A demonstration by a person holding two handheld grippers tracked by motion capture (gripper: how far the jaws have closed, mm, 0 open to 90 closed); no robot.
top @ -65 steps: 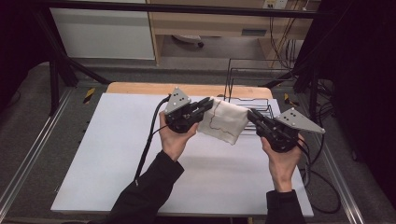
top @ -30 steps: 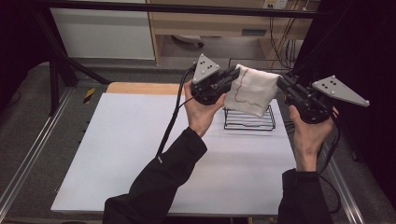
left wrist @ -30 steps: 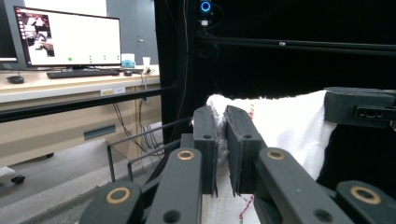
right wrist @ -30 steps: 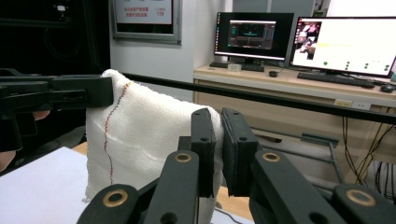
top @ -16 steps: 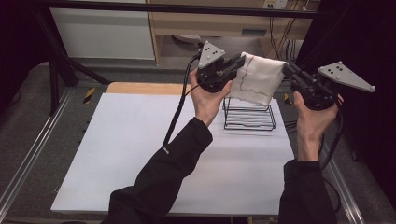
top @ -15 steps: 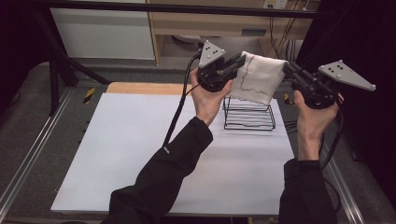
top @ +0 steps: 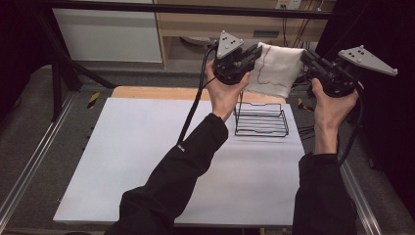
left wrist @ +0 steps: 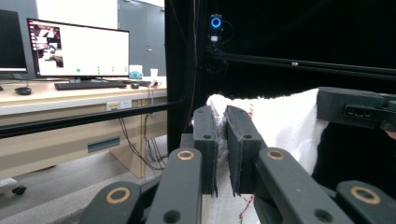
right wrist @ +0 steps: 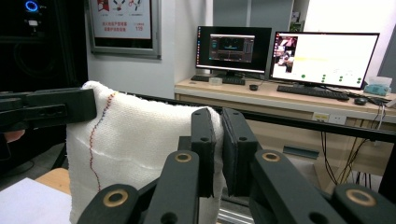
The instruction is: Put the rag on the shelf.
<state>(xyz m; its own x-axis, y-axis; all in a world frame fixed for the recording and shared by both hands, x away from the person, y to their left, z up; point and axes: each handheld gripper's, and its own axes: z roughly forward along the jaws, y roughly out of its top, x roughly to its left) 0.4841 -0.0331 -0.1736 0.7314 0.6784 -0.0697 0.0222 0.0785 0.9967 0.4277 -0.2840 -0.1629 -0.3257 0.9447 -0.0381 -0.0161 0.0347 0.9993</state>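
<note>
The left gripper [top: 253, 52] and the right gripper [top: 307, 57] each pinched a top corner of the white knitted cloth [top: 274, 68], holding it stretched in the air above the black wire rack [top: 260, 120] on the white table [top: 122, 161].

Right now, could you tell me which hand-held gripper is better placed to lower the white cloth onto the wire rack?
Probably the left hand-held gripper. It is shut on the white cloth and hangs almost straight above the wire rack. The right hand-held gripper, also shut on the cloth, sits out past the rack's right end.
</note>
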